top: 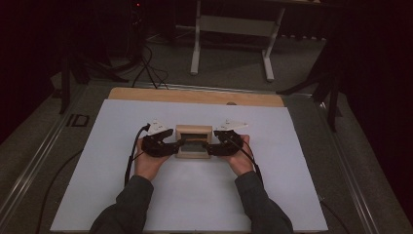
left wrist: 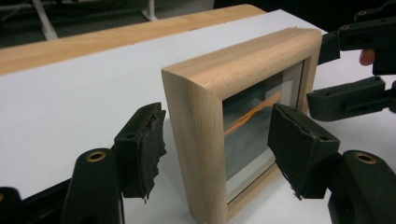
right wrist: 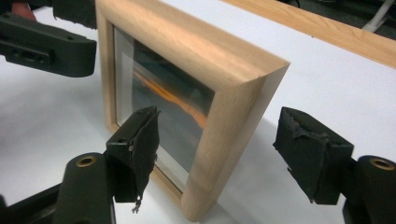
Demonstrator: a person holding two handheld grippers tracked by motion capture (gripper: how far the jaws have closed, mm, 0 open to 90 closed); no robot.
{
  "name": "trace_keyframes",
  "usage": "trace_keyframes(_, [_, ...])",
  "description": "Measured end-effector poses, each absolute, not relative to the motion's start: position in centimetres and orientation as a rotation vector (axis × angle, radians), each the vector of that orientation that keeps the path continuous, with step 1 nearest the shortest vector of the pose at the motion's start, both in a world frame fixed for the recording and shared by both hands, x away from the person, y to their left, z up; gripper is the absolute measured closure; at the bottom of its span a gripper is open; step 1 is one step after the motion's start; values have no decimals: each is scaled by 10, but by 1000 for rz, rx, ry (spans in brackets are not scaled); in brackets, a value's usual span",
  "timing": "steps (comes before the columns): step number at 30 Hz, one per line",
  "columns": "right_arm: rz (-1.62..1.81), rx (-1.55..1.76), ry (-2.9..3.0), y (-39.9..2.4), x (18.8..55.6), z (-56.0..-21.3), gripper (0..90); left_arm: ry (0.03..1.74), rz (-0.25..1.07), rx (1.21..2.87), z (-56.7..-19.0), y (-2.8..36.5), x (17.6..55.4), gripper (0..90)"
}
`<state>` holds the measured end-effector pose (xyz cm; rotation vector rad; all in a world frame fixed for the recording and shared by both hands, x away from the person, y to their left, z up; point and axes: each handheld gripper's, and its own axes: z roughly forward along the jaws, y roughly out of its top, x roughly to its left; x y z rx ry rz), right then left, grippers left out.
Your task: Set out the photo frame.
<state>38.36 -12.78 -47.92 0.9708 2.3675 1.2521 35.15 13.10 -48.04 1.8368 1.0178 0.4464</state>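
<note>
Where the white sheet (top: pixel 195 195) covering the wooden table (top: pixel 195 96) fills the middle of the high view, a small square frame of pale wood with a glass front (top: pixel 194 141) is seen standing upright on its lower edge, just above the centre of the picture. It is flanked by the two black grippers — the left gripper (top: pixel 176 145) against its left side, the right gripper (top: pixel 210 146) against its right.

In the left gripper view, the frame's near vertical edge (left wrist: pixel 201 140) is set between the spread jaws: one torn black pad (left wrist: pixel 142 151) is held clear of the wood at lower left, the other (left wrist: pixel 299 149) stands before the glass at right, not pressing. The right gripper (left wrist: pixel 348 70) is seen at the upper right, at the frame's far edge.

In the right gripper view the same picture frame (right wrist: pixel 229 135) rises between open jaws — one pad (right wrist: pixel 137 154) in front of the glass, the other (right wrist: pixel 310 154) apart at right. Nothing is pinched by either gripper.
</note>
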Motion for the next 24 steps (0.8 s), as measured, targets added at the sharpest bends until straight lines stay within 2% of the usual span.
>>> trace_keyframes(24, [1362,913,2312,-161,353,-451,284,946,478,1833,-457,158,310,361])
